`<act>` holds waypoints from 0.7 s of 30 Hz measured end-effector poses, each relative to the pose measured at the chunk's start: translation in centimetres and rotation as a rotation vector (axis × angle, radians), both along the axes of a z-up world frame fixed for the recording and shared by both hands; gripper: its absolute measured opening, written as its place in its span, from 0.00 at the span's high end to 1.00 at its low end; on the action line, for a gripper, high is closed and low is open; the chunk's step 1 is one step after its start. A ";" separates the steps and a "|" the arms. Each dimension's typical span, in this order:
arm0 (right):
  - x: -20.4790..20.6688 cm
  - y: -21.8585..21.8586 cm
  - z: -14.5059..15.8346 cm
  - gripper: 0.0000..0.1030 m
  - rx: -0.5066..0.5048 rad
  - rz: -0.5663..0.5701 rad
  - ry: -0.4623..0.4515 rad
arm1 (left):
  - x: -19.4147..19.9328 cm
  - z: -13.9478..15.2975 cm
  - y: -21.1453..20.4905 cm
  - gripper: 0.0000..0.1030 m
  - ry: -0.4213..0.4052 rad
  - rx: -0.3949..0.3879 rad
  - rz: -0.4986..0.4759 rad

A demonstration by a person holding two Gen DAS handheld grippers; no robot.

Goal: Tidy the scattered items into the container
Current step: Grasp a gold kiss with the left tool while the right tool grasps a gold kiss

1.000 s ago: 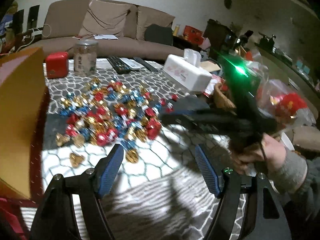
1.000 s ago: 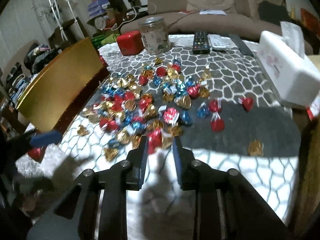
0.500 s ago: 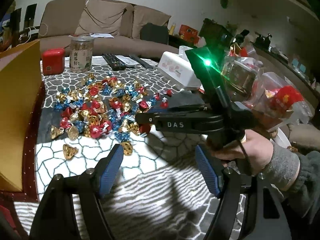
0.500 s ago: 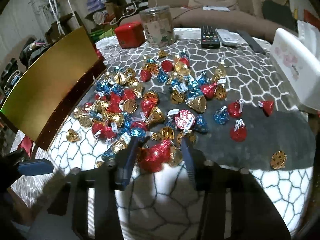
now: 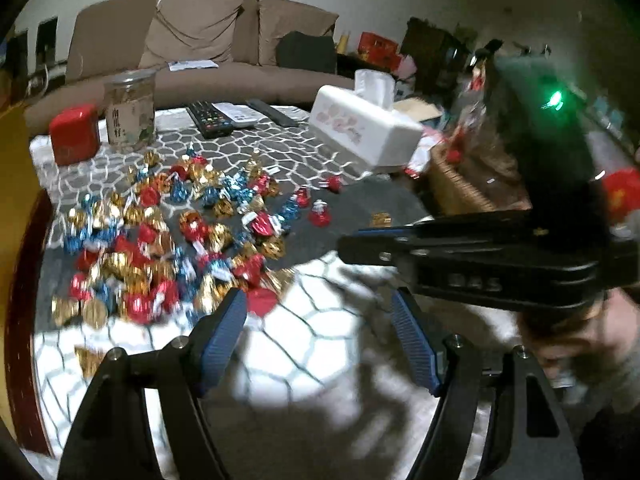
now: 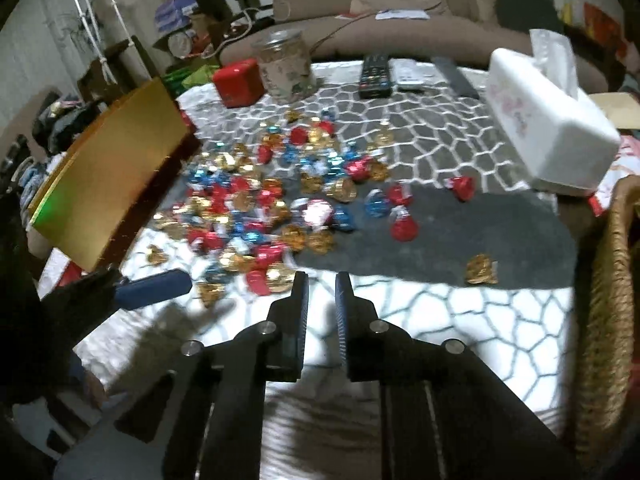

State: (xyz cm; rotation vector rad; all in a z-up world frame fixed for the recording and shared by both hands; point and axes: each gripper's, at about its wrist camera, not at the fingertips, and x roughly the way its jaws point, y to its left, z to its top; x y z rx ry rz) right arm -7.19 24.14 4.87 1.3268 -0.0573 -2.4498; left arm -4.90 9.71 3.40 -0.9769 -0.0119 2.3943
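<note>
Several foil-wrapped candies [image 6: 272, 200] in red, blue and gold lie heaped on the patterned cloth, also seen in the left wrist view as a pile [image 5: 180, 240]. A gold box [image 6: 112, 176] stands tilted at the pile's left. My right gripper [image 6: 322, 280] hovers at the pile's near edge. Its jaws are closing, a narrow gap remains, and nothing is between them. A red candy [image 6: 256, 280] lies just left of it. My left gripper [image 5: 318, 304] stands open and empty, with a red candy [image 5: 260, 304] by its left fingertip. One gold candy [image 6: 482, 270] lies apart at the right.
A white tissue box [image 6: 552, 148] sits at the back right and a wicker basket [image 6: 608, 300] at the right edge. Behind the pile are a glass jar [image 6: 286, 66], a red box [image 6: 238, 80] and remotes [image 6: 376, 74]. A sofa runs behind the table.
My right gripper has drawn back off the pile, where it straddled a red candy, and its jaws have narrowed with nothing in them. The left gripper has moved closer to the candies, still wide.
</note>
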 end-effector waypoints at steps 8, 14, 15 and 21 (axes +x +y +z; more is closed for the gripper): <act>-1.6 1.2 -0.2 0.79 -0.101 0.017 -0.033 | -1.6 -1.5 -1.4 0.67 -0.055 -0.012 0.003; -2.3 0.0 -1.9 0.78 -0.126 0.061 -0.065 | 0.7 -1.2 -4.3 0.67 -0.067 -0.020 0.016; -2.2 -0.4 -2.2 0.77 -0.124 0.069 -0.071 | 1.3 -0.9 -4.7 0.67 -0.059 -0.022 0.017; -2.3 -2.2 -3.2 0.64 -0.083 0.079 -0.072 | 2.5 -0.4 -5.9 0.49 0.006 -0.054 0.084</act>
